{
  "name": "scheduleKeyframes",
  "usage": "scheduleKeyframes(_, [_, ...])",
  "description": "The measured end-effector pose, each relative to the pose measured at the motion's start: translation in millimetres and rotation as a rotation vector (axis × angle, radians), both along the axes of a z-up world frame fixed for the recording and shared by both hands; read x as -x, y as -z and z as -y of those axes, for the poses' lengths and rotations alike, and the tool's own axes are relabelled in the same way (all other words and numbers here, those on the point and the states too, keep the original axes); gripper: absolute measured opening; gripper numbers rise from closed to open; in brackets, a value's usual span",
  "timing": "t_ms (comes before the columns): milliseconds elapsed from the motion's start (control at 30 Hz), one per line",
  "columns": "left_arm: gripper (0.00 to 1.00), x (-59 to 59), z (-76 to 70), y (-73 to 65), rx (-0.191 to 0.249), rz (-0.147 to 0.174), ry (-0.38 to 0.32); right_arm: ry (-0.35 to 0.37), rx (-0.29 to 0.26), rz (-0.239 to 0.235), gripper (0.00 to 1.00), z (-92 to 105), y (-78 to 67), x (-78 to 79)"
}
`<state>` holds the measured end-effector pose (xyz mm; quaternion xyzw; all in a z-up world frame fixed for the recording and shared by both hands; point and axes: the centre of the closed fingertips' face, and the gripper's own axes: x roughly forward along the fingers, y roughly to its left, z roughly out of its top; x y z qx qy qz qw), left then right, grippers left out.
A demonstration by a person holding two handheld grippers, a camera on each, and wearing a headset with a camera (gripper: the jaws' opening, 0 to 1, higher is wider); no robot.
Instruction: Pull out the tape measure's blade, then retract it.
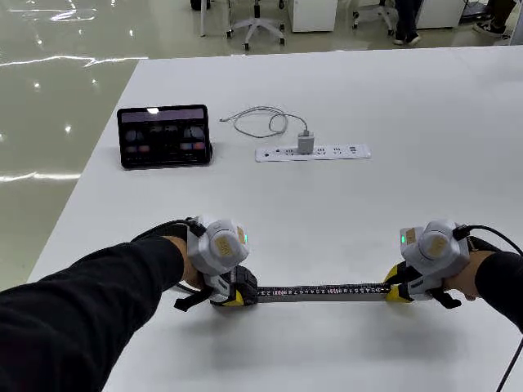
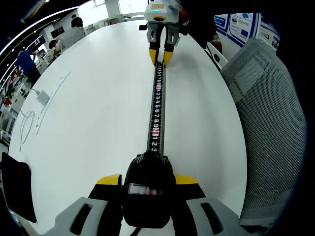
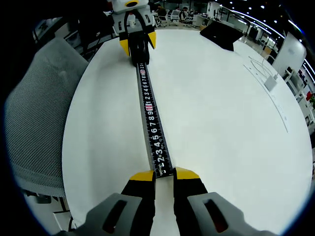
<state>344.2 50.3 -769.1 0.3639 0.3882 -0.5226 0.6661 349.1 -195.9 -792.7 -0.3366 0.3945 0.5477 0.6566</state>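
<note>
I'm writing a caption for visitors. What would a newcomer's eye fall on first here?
The blade stretched across the near part of the white table, its case clamped in the left tongs and its tip pinched by the right tongs. Farther back sit a dark tablet and a power strip with a charger plugged in.

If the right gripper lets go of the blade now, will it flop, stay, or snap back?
The blade runs straight from the case to the right gripper without sagging, so it's probably stiff enough not to flop. It's thin, likely light. Released, it may spring back toward the left gripper holding the case; whether a lock is set, I cannot tell.
</note>
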Motion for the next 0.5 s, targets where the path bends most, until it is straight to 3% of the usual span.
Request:
scheduleKeyframes(400, [0.34, 0.0, 0.1, 0.1, 0.001, 0.001, -0.001, 0.003, 0.013, 0.001, 0.08, 3.2, 0.0, 1.4])
scheduleKeyframes(467, [0.34, 0.2, 0.0, 0.2, 0.0, 0.0, 0.001, 0.024, 0.013, -0.031, 0.08, 3.6, 0.9, 2.5])
scheduleKeyframes(500, [0.34, 0.2, 0.0, 0.2, -0.002, 0.0, 0.002, -0.008, 0.026, -0.016, 0.08, 3.7, 1.0, 1.9])
